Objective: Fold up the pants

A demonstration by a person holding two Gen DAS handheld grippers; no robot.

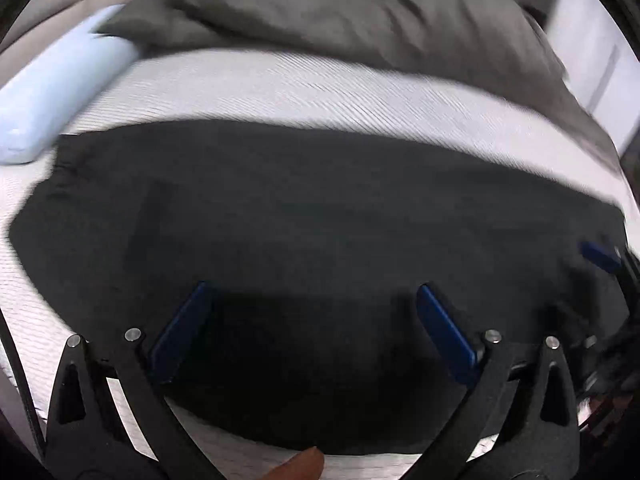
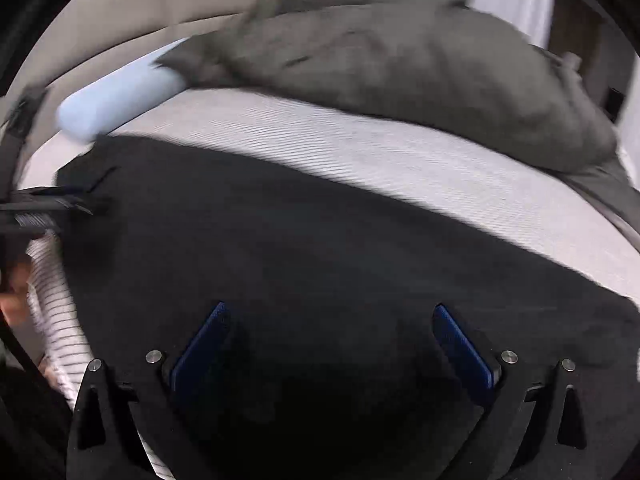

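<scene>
Black pants lie flat across a white striped bed sheet, spread from left to right. My left gripper hovers over their near edge, open, its blue pads wide apart with nothing between them. In the right wrist view the same pants fill the lower half, and my right gripper is open above the fabric, holding nothing. The right gripper's blue pad shows at the far right of the left wrist view. The left gripper's black body shows at the left edge of the right wrist view.
A rumpled grey blanket is heaped at the back of the bed. A pale blue bolster lies at the back left. A striped sleeve is at the left, and a fingertip at the bottom edge.
</scene>
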